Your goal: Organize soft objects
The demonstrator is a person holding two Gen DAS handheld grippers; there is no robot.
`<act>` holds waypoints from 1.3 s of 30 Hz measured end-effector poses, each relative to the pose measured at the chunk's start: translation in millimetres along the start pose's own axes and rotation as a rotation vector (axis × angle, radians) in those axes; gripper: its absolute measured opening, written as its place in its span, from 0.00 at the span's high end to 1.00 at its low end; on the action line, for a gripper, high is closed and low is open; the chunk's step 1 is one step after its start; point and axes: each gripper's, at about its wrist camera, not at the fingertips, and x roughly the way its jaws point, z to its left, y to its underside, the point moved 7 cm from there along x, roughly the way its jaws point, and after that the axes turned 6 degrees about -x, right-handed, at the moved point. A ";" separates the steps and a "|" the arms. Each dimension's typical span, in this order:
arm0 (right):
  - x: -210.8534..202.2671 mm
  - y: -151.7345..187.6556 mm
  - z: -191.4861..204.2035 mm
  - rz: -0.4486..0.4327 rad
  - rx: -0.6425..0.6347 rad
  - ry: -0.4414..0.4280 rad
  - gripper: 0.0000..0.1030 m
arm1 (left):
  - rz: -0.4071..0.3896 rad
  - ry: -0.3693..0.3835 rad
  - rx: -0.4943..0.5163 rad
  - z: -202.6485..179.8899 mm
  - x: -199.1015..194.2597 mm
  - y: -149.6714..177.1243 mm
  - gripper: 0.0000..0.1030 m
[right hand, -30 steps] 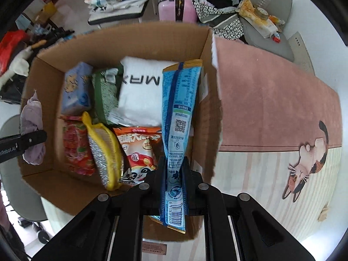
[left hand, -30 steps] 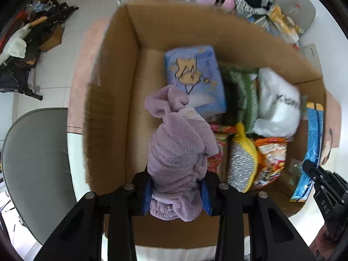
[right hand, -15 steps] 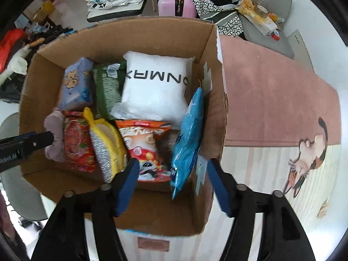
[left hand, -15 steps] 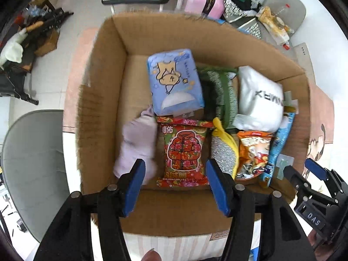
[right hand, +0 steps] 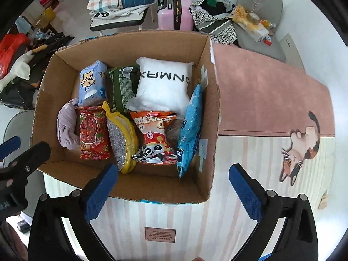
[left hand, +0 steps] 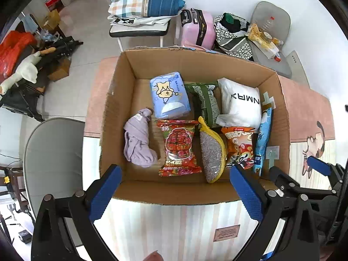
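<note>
Hovering over cardboard box [left hand: 121,191], L hand-held gripper [left hand: 175,192] & R hand-held gripper [right hand: 173,190] both spread, empty

Bright even daylight, soft shadows, sharp focus, fisheye-warped dark edges

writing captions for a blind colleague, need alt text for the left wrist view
An open brown cardboard box on a striped mat holds soft goods: a crumpled lilac cloth, a red snack bag, a light blue tissue pack, a white pillow pack and a yellow-edged scrubber. The open left gripper hovers at its near edge, holding nothing.
</note>
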 end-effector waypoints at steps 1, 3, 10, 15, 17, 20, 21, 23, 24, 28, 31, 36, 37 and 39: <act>-2.1 -0.3 -0.4 -0.010 0.004 -0.002 0.00 | -0.001 0.004 -0.008 1.1 -1.3 1.5 0.01; -7.4 -0.3 -1.7 -0.032 0.009 0.012 0.00 | -0.002 -0.008 -0.018 3.5 -2.7 5.1 0.01; -20.7 4.8 -7.0 -0.051 0.010 0.029 0.00 | -0.025 -0.015 -0.030 5.2 -13.9 10.2 0.01; -46.8 11.8 -10.6 -0.091 0.015 0.016 0.00 | -0.082 -0.027 -0.025 3.2 -46.0 15.2 0.01; -67.6 16.8 -11.9 -0.126 0.012 0.018 0.00 | -0.118 -0.021 -0.028 1.9 -66.2 20.8 0.01; -106.4 28.6 -14.2 -0.192 0.008 0.029 0.00 | -0.170 -0.020 -0.020 -1.1 -101.3 32.6 0.01; -119.5 32.9 -14.2 -0.213 0.006 0.026 0.00 | -0.193 -0.025 -0.017 -2.0 -115.4 37.3 0.01; -147.2 42.7 -14.0 -0.259 0.002 0.035 0.00 | -0.226 -0.020 -0.007 -3.4 -137.8 44.4 0.01; -160.5 48.1 -13.8 -0.280 0.000 0.038 0.00 | -0.247 -0.020 -0.012 -3.1 -151.3 49.0 0.01; -211.8 70.8 -11.8 -0.357 -0.006 0.036 0.00 | -0.311 -0.023 0.005 -3.7 -196.1 62.5 0.01; -241.9 86.7 -9.7 -0.398 -0.006 0.025 0.00 | -0.351 -0.025 0.016 -4.0 -222.0 71.0 0.01; -286.5 110.1 -6.6 -0.461 -0.013 0.027 0.00 | -0.384 0.008 -0.017 0.3 -256.9 85.8 0.01; -292.9 112.9 -6.4 -0.471 -0.016 0.027 0.00 | -0.379 0.013 -0.019 0.2 -261.0 88.8 0.01; -304.7 120.7 -6.3 -0.486 -0.017 0.027 0.00 | -0.391 0.027 -0.021 -0.2 -269.3 95.1 0.01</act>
